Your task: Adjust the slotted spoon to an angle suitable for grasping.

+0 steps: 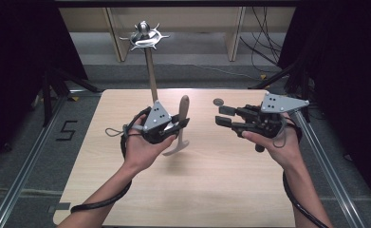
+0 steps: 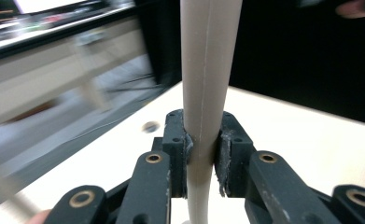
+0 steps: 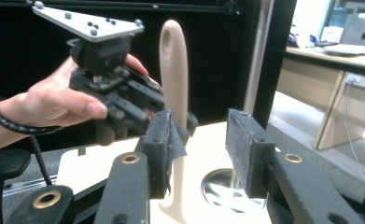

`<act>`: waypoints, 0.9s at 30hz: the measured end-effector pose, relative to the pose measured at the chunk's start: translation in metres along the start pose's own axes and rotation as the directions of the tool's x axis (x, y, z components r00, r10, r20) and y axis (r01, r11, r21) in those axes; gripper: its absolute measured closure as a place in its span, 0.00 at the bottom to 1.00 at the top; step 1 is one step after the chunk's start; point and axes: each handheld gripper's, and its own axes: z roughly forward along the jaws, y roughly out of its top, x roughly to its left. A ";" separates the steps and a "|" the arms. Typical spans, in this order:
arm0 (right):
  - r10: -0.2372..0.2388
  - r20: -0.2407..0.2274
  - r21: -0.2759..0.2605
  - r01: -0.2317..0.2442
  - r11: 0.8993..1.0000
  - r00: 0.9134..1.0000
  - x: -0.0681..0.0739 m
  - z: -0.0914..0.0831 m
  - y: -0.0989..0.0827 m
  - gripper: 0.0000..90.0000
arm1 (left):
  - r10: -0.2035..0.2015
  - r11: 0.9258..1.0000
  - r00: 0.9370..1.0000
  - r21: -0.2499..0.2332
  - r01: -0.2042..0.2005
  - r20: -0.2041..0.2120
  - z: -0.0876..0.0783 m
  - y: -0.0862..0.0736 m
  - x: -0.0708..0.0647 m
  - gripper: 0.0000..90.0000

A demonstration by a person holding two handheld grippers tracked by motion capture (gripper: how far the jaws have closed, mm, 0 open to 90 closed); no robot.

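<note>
Beige plastic spatula [image 1: 182, 124] upright above wooden table [image 1: 211, 175], handle clamped tight in left gripper [image 2: 202, 149]; right gripper [image 3: 199, 154] nearby, jaws apart, nothing between them

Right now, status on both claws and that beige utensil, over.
Left claw shut on the beige utensil, handle upright. Right claw open, empty, hanging beside it. Small dark disc on the table, clear of both.
</note>
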 end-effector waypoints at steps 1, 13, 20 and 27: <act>0.004 0.002 -0.004 -0.004 1.000 1.000 0.000 -0.001 -0.002 0.69 | -0.017 1.000 0.999 0.011 0.018 -0.046 -0.002 -0.002 0.000 0.83; 0.013 0.054 0.041 -0.015 0.999 0.998 0.010 -0.022 -0.028 0.69 | -0.072 0.996 0.924 0.023 0.087 -0.375 -0.018 -0.014 0.027 0.83; 0.045 0.055 0.062 -0.048 0.997 0.998 0.015 -0.029 -0.046 0.69 | -0.102 0.992 0.868 0.011 0.123 -0.487 -0.023 -0.012 0.047 0.83; 0.072 0.065 0.072 -0.077 0.994 0.995 0.020 -0.032 -0.059 0.68 | -0.115 0.990 0.823 0.008 0.143 -0.556 -0.023 -0.007 0.069 0.83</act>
